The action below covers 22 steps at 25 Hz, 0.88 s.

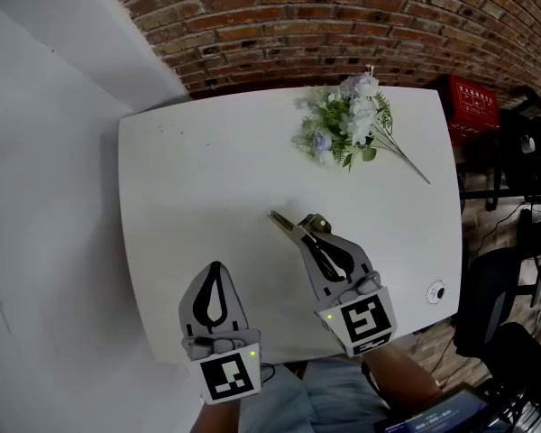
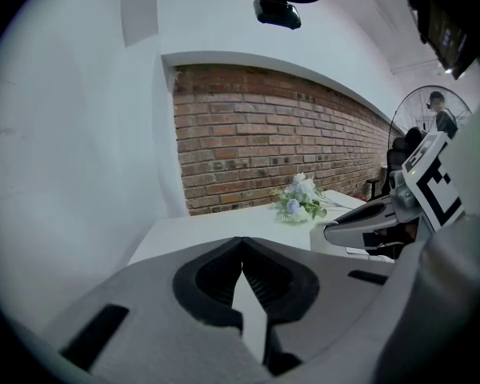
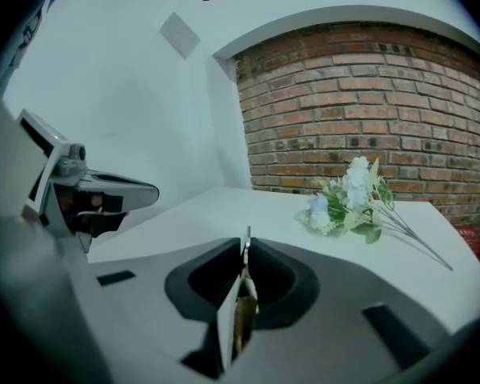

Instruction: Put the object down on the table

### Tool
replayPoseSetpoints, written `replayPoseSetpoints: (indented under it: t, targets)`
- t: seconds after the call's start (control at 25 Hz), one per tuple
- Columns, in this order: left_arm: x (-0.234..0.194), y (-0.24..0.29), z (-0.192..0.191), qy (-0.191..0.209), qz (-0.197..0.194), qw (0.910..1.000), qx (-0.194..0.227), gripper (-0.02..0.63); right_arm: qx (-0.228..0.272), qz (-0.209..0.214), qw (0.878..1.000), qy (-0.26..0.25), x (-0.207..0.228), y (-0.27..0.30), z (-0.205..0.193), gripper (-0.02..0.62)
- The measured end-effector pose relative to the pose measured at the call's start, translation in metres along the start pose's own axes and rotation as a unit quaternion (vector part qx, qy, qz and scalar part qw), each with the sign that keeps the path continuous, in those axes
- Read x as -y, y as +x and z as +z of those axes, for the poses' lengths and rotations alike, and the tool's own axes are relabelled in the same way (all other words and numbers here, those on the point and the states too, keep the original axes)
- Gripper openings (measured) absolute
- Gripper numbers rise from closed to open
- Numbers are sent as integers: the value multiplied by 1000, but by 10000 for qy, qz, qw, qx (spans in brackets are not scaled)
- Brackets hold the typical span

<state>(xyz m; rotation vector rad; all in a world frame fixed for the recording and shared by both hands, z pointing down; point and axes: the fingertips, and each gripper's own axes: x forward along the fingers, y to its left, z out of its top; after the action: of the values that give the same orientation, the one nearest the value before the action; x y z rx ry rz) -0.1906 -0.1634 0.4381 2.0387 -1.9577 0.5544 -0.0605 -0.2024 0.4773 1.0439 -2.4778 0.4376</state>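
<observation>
A thin, flat, brass-coloured metal object sticks out forward and to the left from my right gripper, which is shut on it above the middle of the white table. In the right gripper view the object stands edge-on between the pads, and its tip rises just past the right gripper's fingertips. My left gripper hovers over the table's near edge, shut with nothing in it. In the left gripper view the left gripper's tips meet. The right gripper shows at the right of that view.
A bunch of white and pale blue artificial flowers lies at the table's far right. A small round white disc sits near the table's right front corner. A red crate and dark chairs stand beyond the right edge. A brick wall runs behind.
</observation>
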Motion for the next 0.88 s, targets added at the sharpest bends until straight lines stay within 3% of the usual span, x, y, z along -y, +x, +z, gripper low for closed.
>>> replayPoseSetpoints:
  t: [0.88]
  targets:
    - [0, 11, -12, 63, -157, 9997, -154, 9, -155, -113, 9997, 181, 3, 6, -21, 37]
